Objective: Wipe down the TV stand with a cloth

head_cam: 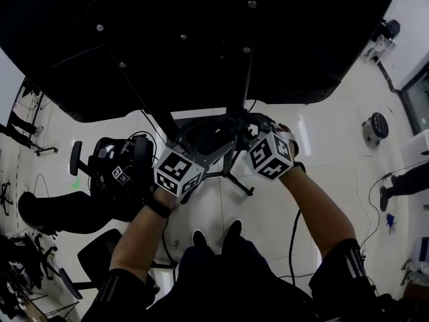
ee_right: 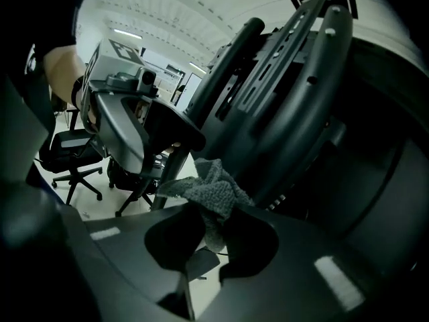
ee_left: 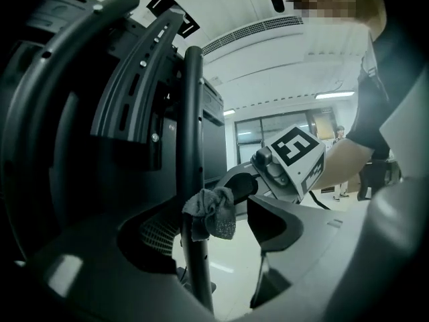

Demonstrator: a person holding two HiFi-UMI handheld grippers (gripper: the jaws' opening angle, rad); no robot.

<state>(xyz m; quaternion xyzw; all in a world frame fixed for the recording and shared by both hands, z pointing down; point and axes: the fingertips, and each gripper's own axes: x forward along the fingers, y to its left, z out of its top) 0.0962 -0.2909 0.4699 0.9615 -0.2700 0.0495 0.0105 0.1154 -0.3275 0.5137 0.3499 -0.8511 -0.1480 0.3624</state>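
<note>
Mid-wipe, likely: right gripper (ee_right: pixel 208 241) pinches the cloth (ee_right: pixel 209 190) against the stand's pole (ee_left: pixel 193 146); left gripper (ee_left: pixel 209 245) gapes around it. Next, rub along the pole.

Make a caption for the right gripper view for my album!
The right tool pinches a gray cloth against the TV stand's dark pole.

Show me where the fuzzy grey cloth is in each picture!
Head view: I cannot make it out; the middle is too dark.
Left gripper view: the cloth is low in the centre, against the black pole.
Right gripper view: it is in the centre, pinched in the right claw.
Shared landmark: that black pole, right beside the cloth in both gripper views.
</note>
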